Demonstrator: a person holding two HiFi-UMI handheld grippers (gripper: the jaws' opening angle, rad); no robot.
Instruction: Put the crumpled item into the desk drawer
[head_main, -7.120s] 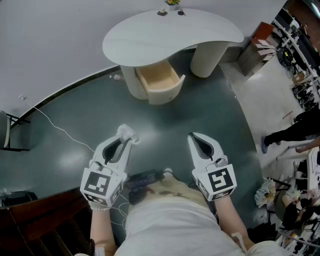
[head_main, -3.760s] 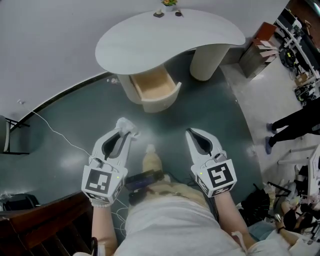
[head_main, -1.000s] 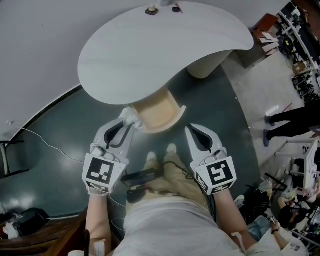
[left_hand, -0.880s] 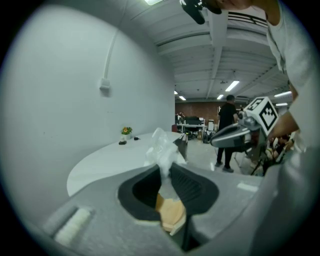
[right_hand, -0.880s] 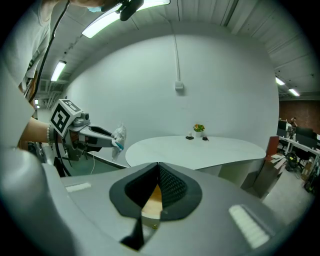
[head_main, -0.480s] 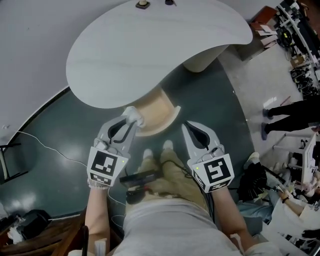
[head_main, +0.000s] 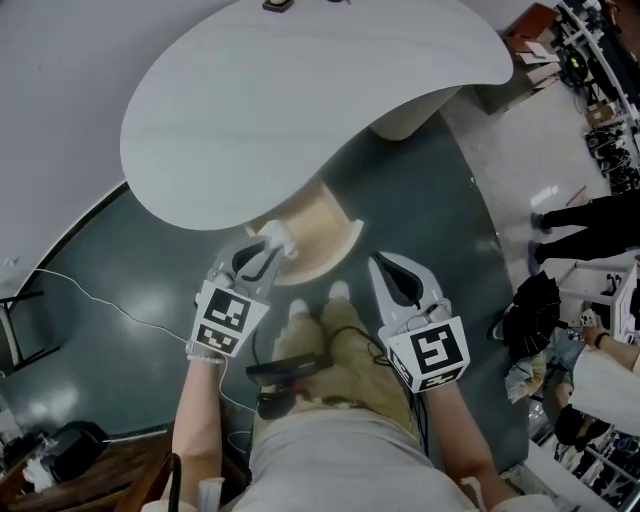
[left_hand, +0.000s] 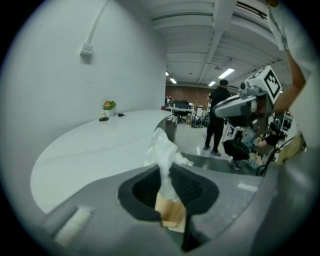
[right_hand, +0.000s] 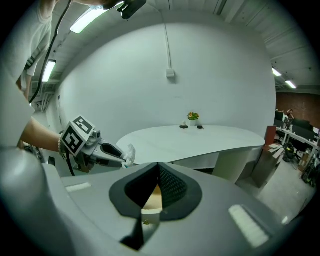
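- Fingers of the left gripper (head_main: 268, 250) are clamped on the crumpled item (head_main: 279, 238) in the head view. The white wad sits mid-frame at the left edge of the open wooden drawer (head_main: 322, 228), which juts out from under the white desk (head_main: 300, 90). The right gripper (head_main: 381, 263) lies to the right of it, just beside the drawer front, with its fingers pressed together and empty.
- Left gripper view: the fingers (left_hand: 192, 187) pinch the crumpled item (left_hand: 162, 147), which stands up out of their tips at the centre. Pale wood shows in the gap below it. The desk (left_hand: 90, 150) fills the left half, and the right gripper (left_hand: 239, 106) is at the upper right. A person (left_hand: 218, 120) in dark clothes stands far behind.
- Right gripper view: the fingers (right_hand: 172, 187) meet at their tips in the centre with nothing between them, and the drawer (right_hand: 152, 199) wood shows through the gap beneath. At the left, the left gripper (right_hand: 122, 160) carries the crumpled item (right_hand: 130, 152) at its tip. The desk (right_hand: 200, 137) spans the middle, with a small plant (right_hand: 193, 116) on its far side.
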